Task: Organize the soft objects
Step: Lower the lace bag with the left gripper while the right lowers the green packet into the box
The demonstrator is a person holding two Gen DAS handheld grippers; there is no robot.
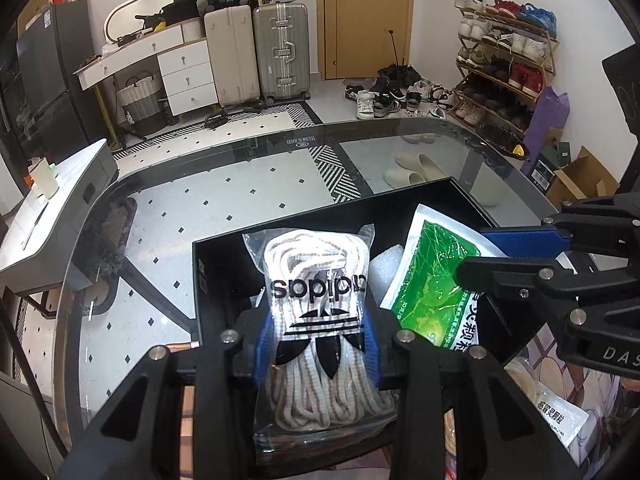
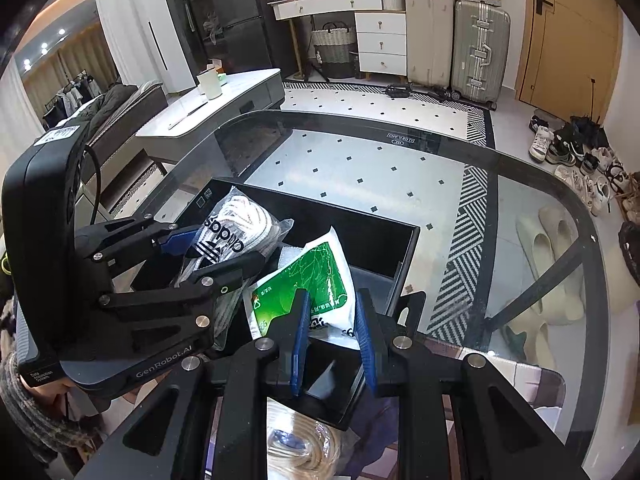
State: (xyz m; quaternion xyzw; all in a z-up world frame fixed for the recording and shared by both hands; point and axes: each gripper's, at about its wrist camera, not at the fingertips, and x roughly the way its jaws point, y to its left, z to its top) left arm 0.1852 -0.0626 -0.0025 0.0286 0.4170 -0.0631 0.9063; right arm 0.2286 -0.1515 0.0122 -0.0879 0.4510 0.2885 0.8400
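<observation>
Left wrist view: left gripper (image 1: pixel 318 344) clamped on bagged shoelaces (image 1: pixel 320 320). Right gripper (image 2: pixel 332 336) pinched on green-white sachet (image 2: pixel 316 280). Both packs over black box (image 2: pixel 368 240) on glass table (image 1: pixel 180 208).

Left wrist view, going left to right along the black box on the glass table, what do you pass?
Bag of white laces held in the left gripper → white foam piece → green and white pouch → right gripper shut on that pouch.
</observation>
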